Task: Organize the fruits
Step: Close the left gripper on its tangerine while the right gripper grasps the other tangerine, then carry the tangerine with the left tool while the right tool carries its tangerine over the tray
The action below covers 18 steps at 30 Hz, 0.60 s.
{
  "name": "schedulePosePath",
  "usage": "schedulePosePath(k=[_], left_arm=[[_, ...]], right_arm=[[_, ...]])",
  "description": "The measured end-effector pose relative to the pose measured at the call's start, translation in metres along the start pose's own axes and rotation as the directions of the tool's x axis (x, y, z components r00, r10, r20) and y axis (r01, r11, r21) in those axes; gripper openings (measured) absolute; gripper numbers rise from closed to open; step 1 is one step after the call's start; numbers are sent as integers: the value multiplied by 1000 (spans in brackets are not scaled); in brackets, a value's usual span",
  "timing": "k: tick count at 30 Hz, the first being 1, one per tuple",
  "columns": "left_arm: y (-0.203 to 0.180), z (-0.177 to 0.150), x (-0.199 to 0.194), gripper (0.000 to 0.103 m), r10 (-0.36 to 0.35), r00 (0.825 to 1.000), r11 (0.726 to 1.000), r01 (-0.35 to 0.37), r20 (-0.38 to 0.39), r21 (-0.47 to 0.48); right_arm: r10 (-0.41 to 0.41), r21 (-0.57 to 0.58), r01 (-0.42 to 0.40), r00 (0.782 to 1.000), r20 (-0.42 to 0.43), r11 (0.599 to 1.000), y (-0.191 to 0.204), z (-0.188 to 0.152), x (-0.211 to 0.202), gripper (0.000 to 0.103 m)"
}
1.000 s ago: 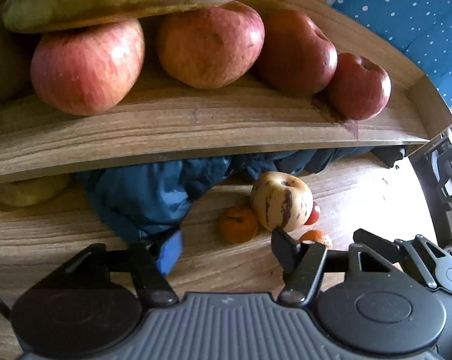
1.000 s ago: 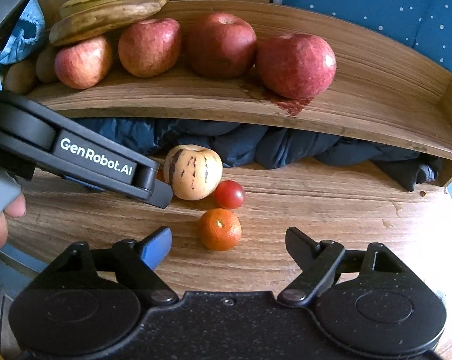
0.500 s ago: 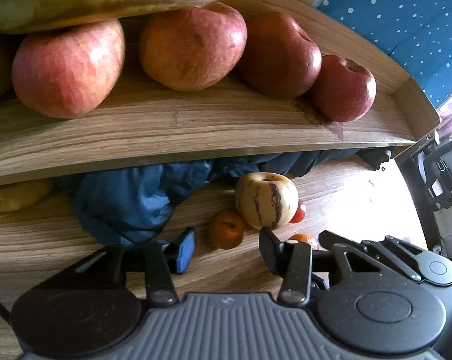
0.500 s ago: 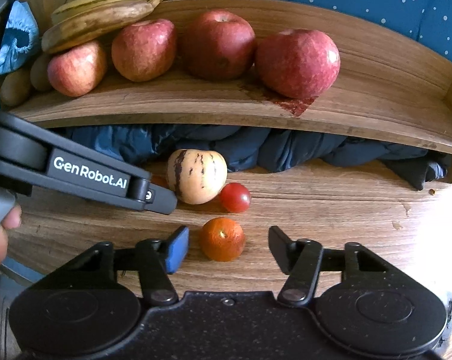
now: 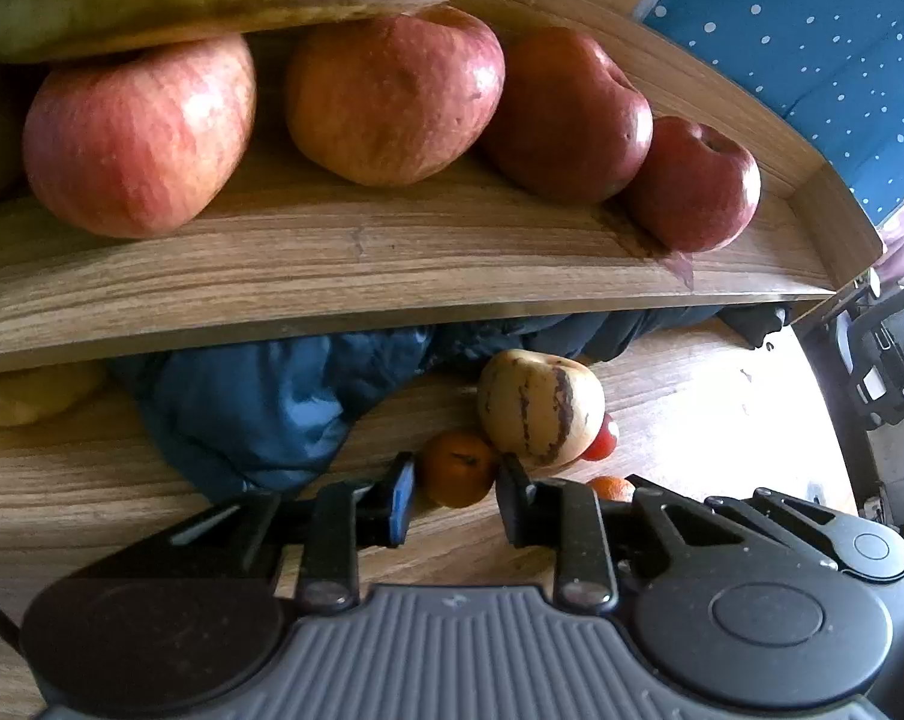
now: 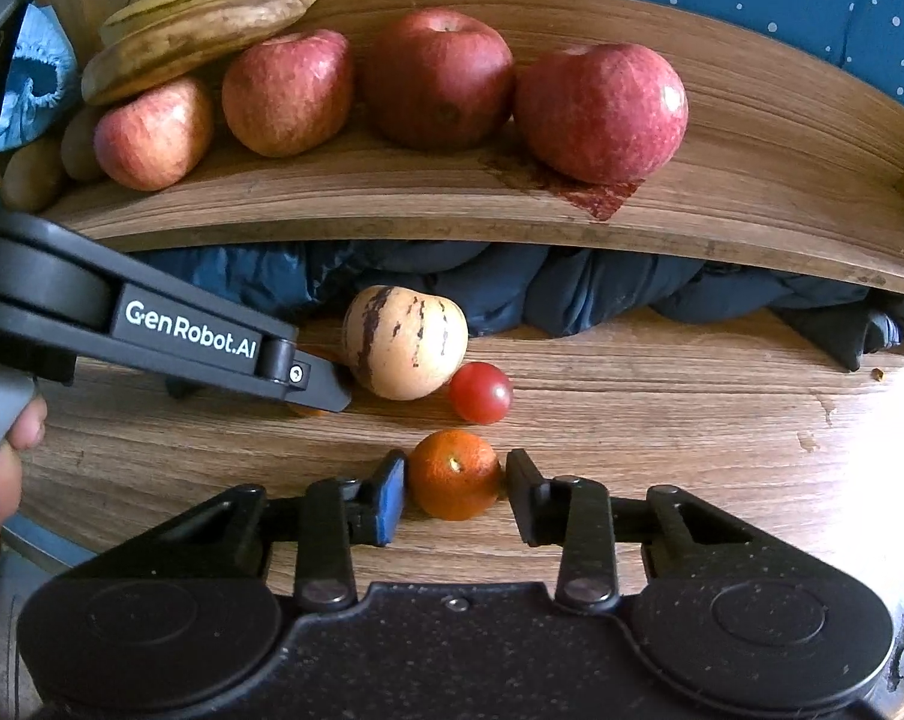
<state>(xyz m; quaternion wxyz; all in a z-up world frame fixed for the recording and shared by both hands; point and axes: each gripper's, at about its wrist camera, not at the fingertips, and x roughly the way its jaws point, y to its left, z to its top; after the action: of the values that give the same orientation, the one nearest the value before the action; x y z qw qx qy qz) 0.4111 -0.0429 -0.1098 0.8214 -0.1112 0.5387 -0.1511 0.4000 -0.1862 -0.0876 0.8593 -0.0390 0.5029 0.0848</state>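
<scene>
Each pair of tongs straddles its own orange on the bench beside the striped melon (image 6: 405, 342), the right tongs (image 6: 454, 495) parted around the near orange (image 6: 454, 473), the left tongs (image 5: 456, 495) parted around the far orange (image 5: 457, 467), neither visibly clamped.

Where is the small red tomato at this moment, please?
In the right wrist view the tomato lies mid-frame on the lower wooden surface, beside the striped pale fruit and just behind the orange.
</scene>
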Motion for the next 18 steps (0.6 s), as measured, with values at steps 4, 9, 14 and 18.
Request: schedulePosePath(k=[4,9,14,18], left_arm=[[1,0,-1,31,0,1000,1000,0,-6,-4],[3,-2,-6,31,7,1000,1000,-7,-3,-11],[4,-6,-16,31,11,1000,1000,-11,10,-14],[3,-11,-24,31,11,1000,1000,-10,20,-15]], right_arm=[[4,6,-4,1000,1,1000,-1,-2,-2,35],[4,8,-4,1000,-4,1000,0,-4,-4,35],[8,5,-8,1000,-6,1000,4,-9,-9,35],[11,1,-11,1000,4,1000,8,-12,-16,35]])
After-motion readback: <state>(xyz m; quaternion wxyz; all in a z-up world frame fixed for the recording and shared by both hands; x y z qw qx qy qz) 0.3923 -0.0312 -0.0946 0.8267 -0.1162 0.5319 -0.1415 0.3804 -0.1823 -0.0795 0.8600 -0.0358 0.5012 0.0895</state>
